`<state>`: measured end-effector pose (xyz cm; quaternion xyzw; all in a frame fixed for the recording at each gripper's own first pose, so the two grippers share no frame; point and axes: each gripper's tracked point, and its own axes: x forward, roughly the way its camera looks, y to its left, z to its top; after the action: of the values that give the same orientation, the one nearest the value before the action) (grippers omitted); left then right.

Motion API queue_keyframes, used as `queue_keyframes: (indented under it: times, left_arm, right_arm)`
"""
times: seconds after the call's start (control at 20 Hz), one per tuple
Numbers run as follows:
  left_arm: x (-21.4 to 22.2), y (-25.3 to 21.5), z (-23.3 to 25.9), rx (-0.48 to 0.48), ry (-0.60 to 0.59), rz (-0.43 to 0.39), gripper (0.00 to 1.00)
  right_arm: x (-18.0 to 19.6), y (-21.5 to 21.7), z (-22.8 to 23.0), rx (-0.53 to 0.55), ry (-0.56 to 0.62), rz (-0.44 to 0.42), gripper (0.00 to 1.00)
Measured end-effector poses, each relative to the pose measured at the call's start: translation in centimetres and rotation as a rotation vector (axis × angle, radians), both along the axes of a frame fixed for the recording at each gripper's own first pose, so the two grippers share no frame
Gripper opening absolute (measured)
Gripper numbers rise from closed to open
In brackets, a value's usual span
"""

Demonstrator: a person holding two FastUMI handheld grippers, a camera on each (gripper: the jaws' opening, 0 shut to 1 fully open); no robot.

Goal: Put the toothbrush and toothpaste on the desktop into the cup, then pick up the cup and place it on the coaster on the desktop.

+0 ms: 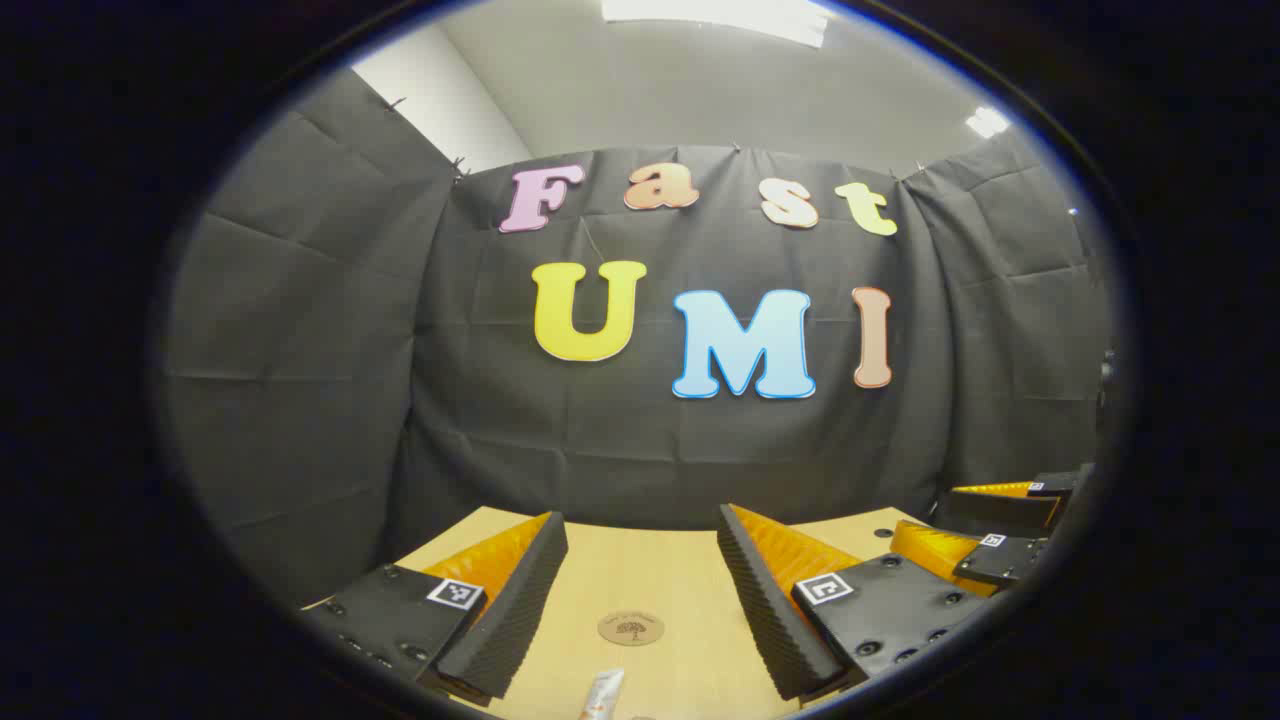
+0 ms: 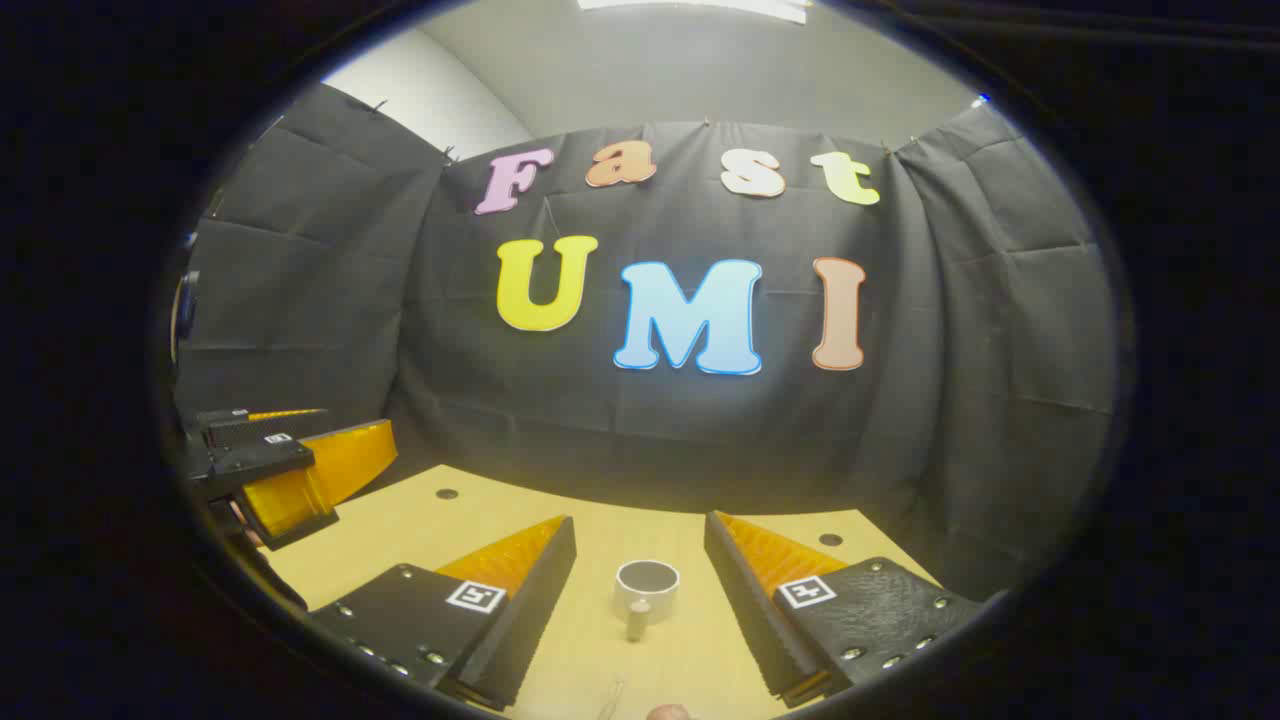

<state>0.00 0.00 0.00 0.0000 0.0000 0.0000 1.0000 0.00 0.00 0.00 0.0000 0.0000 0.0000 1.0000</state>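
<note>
While both grippers hang above the wooden desktop (image 1: pixel 640 570), neither holds anything. Left gripper (image 1: pixel 640 620): fingers spread wide apart, empty, pointing toward the booth's black cloth wall (image 1: pixel 330 380).

Left gripper view:
- Round brown coaster (image 1: pixel 631 628) flat on the desktop, between the two fingers and touching neither.
- Toothpaste (image 1: pixel 604 695) tube, one end showing at the bottom edge, lying on the desktop just nearer the camera than the coaster; apart from it.
- Right gripper (image 1: pixel 985 530) off at the right edge, near the desktop's far right corner, its own fingers apart.

Right gripper view:
- Right gripper (image 2: pixel 640 600): fingers spread wide apart, empty.
- White cup (image 2: pixel 647 585) upright on the desktop, between the fingers and beyond them, open mouth up, dark inside; nothing visible in it.
- Small pale capped object directly in front of the cup, upright or nearly so; too small to name with confidence.
- Thin pale shape at the bottom edge, lying on the desktop, possibly the toothbrush (image 2: pixel 610 700); cannot tell for sure.
- Left gripper (image 2: pixel 300 470) at the left edge, over the desktop's left side, well apart from the cup.

Cup and coaster sit at separate spots on the desktop. White wall and ceiling light panel (image 1: pixel 720 15) above the cloth.
</note>
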Motion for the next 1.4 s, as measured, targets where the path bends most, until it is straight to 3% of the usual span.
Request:
queue_keyframes:
  times: [1.05, 1.4]
  left_arm:
    - [1.4, 1.5, -1.4, 0.000, 0.051, 0.003, 0.97]
    - [2.5, 1.5, -5.6, 0.026, 0.182, -0.030, 0.97]
  right_arm:
    - [0.6, 1.2, -0.5, -0.082, 0.004, 0.010, 0.84]
    - [1.1, 1.9, -3.5, -0.063, 0.115, 0.019, 0.84]
